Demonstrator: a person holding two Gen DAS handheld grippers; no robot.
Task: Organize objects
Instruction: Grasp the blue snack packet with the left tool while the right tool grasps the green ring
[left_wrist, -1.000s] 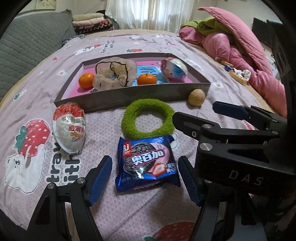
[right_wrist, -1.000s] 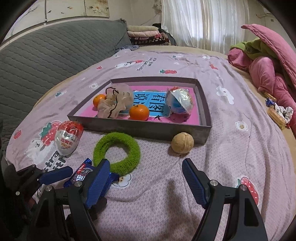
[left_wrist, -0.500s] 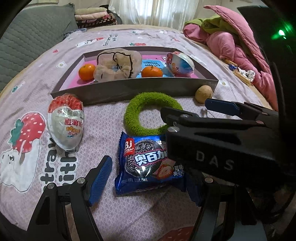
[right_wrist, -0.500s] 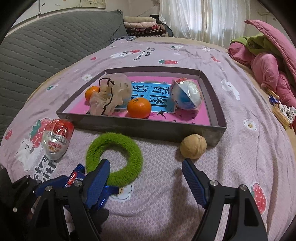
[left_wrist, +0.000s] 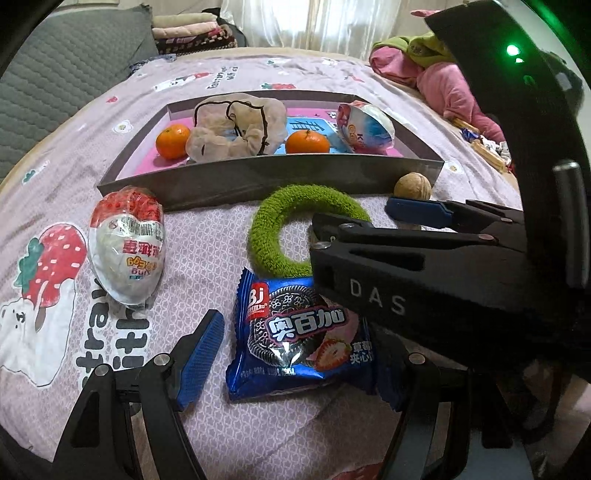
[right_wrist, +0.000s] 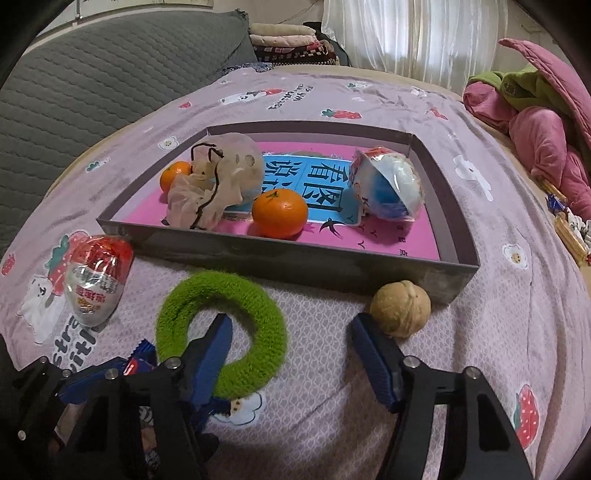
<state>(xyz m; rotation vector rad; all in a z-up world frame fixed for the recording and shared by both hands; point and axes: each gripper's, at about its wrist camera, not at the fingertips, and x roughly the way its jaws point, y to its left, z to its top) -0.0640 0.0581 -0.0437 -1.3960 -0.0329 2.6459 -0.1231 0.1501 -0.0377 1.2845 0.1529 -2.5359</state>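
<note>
Green fuzzy ring (right_wrist: 221, 332) lies on the bedspread before the grey tray (right_wrist: 295, 258). Right gripper (right_wrist: 291, 354) has just been closing, one pad inside the ring's hole, not yet pinching. Left gripper (left_wrist: 295, 362) spread, straddling the blue cookie packet (left_wrist: 299, 332). Step: grasping. Next: clamp the band, lift over the wall.

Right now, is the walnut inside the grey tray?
No, the walnut sits on the bedspread just outside the grey tray's near wall.

Left gripper (left_wrist: 295, 358) gapes wide; right gripper (right_wrist: 291, 354), just closing, grips nothing.
</note>
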